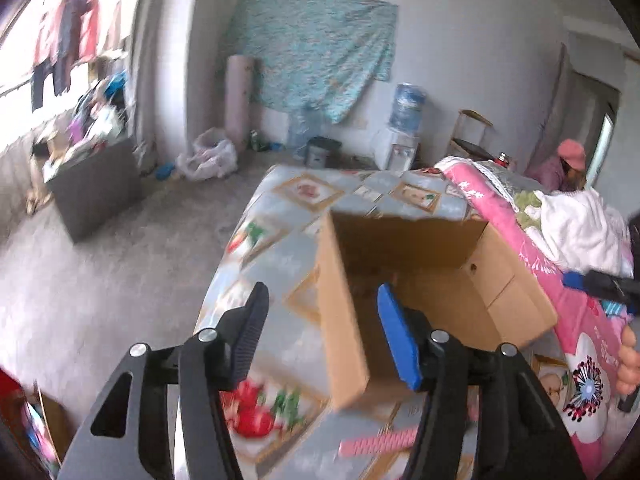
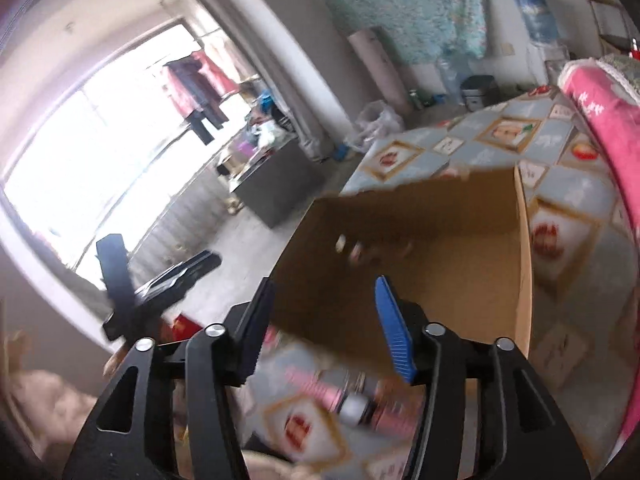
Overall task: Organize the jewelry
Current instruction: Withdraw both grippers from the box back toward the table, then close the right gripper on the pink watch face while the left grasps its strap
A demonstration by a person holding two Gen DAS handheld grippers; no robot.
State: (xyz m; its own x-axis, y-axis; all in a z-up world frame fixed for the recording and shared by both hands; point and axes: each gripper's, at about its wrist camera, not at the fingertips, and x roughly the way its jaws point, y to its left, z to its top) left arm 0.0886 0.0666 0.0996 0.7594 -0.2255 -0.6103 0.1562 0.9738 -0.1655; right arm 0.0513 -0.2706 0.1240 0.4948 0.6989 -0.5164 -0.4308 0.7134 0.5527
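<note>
While both hand-held grippers, left and right, hung wide and empty, the pink watch beside the cardboard box wanted a gentle pinch.

Daylight blows out the window; both fisheye views motion-blurred.

Right gripper: mine, fingers spread wide, nothing between them.
Cardboard box: open-topped, tilted, just ahead of my fingers; small blurred items inside, too smeared to identify.
Watch: pink strap, pale face, on the tablecloth below the box.
Left gripper: at my left, off the table; state unclear.
Pink blanket: far right.
</note>
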